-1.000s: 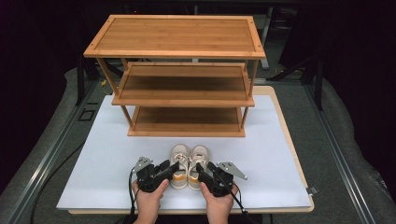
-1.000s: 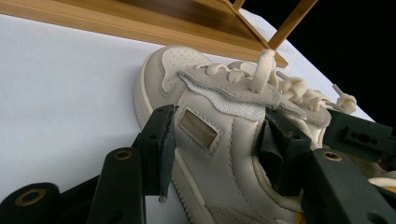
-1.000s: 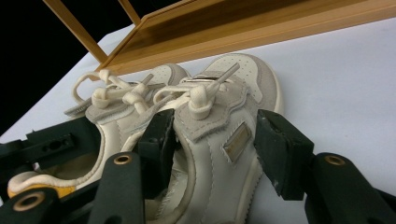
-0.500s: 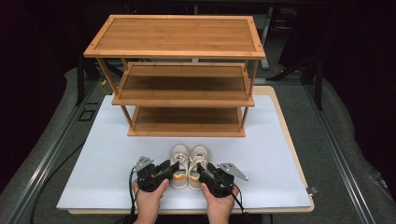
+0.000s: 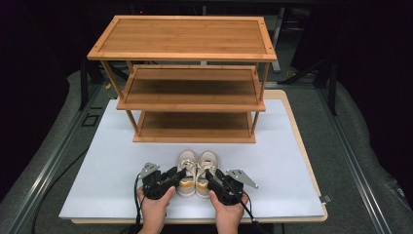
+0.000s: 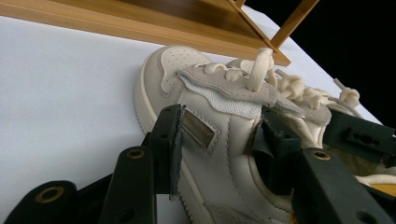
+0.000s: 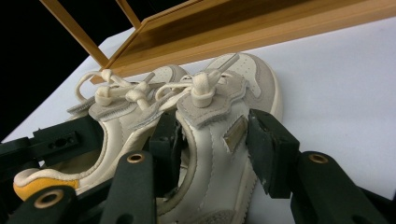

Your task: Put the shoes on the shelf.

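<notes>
The three-tier wooden shoe rack (image 5: 187, 78) occupies the upper centre of the high view, standing on the white table mat (image 5: 97, 165), which spans the lower half of the frame. All three shelves appear bare.

The pair of cream sneakers stands at lower centre of the high view, toes toward the rack and well short of its bottom shelf. The left sneaker (image 5: 187, 165) and the right sneaker (image 5: 206, 165) sit side by side, touching or nearly so.

The step in hand is the grasp. The left gripper (image 5: 179, 174), at lower centre-left, straddles the outer wall of the left sneaker: one jaw outside, one inside the shoe opening. Its jaws have just been closing, and in the left gripper view the pads sit against the leather. The right gripper (image 5: 210, 176), at lower centre-right, straddles the outer wall of the right sneaker likewise; its jaws have also just been closing. In the right gripper view the inner pad meets the wall and the outer pad lies at the wall or just off it.

Next move, as judged: confirm both clamps are firm, lift both sneakers together and level, then carry them toward the upper part of the frame onto a shelf. Both hands should rise evenly so the laces clear the shelf edge.
</notes>
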`<state>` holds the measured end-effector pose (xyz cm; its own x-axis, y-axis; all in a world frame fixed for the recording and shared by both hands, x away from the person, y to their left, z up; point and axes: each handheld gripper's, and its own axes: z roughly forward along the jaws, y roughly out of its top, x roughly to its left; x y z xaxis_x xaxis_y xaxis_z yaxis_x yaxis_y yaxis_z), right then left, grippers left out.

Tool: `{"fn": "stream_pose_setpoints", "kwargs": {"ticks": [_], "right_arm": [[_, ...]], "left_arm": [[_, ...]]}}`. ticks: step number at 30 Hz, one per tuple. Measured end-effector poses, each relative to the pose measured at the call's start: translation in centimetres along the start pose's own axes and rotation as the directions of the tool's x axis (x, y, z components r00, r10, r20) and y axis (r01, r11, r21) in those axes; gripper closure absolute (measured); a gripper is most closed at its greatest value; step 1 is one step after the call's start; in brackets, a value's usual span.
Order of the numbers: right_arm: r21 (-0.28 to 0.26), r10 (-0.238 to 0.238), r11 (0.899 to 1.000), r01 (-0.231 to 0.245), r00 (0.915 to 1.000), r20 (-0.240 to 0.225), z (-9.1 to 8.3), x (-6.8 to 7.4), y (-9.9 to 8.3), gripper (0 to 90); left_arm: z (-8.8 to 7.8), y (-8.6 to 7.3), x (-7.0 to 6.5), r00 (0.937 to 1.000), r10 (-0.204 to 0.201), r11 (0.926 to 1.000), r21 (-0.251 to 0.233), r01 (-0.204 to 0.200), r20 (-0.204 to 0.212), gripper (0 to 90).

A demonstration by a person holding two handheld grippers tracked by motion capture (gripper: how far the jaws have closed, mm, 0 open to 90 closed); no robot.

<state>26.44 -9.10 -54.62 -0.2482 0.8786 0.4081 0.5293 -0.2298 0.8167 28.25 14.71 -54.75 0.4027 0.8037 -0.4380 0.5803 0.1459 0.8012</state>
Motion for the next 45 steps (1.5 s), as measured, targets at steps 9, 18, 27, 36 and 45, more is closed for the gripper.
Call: {"fn": "stream_pose_setpoints", "kwargs": {"ticks": [9, 18, 27, 36, 45], "right_arm": [[0.0, 0.0, 1.0, 0.0, 0.9999, -0.015, 0.0, 0.2, 0.4, 58.1], [0.005, -0.003, 1.0, 0.003, 0.9997, -0.026, -0.2, 0.7, 1.3, 58.4], [-0.017, -0.006, 1.0, 0.005, 1.0, -0.004, -0.3, 1.2, 2.2, 58.4], [-0.023, -0.014, 1.0, 0.013, 0.9996, -0.025, -0.7, 2.0, 3.6, 58.5], [-0.045, -0.023, 0.999, 0.022, 0.9996, -0.019, -1.3, 3.3, 5.3, 58.6]], "left_arm": [[-0.3, 0.5, 0.1, 1.0, -0.001, 1.0, -0.004, 0.001, 0.005, 56.3], [-0.7, 1.2, 0.0, 1.0, 0.0, 0.9999, -0.017, 0.0, 0.007, 56.4], [-1.2, 2.6, -0.4, 0.9999, 0.013, 0.9996, -0.024, -0.013, 0.011, 56.4], [-1.7, 4.0, -0.8, 0.9998, 0.016, 0.9993, -0.033, -0.016, 0.012, 56.5], [-2.9, 5.8, -1.4, 0.9996, 0.026, 0.9979, -0.059, -0.025, 0.012, 56.5]]}}
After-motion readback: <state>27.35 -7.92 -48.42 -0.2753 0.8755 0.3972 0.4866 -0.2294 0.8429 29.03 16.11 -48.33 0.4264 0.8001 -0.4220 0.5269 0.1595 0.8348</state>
